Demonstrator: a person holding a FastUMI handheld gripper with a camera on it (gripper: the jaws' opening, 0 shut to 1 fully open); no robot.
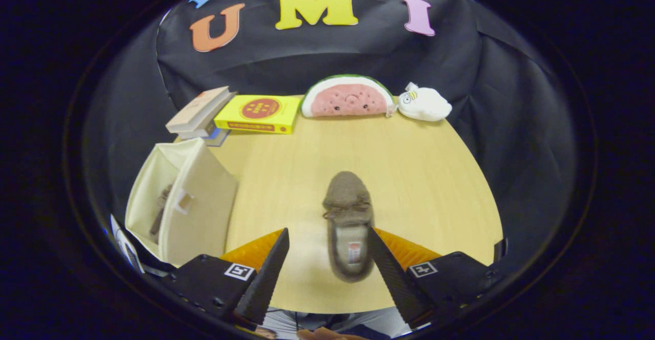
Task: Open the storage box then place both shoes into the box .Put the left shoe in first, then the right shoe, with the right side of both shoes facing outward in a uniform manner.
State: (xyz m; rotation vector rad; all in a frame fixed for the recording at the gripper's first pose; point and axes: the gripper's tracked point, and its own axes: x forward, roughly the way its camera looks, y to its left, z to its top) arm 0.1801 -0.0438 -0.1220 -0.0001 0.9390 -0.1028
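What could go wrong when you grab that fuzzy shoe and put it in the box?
1. The gripper is open with its jaws either side of the brown shoe's heel; a soft heel might squash and slip out.
2. The storage box already seems to hold one shoe, so the second could bump it.
3. Turned wrongly, this shoe might not face the same way as the first.

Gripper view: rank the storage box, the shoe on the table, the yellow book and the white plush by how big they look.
1. storage box, largest, though near the camera.
2. shoe on the table, its heel between the open fingers.
3. yellow book.
4. white plush, smallest; both lie farthest away, so their true sizes are unsure.
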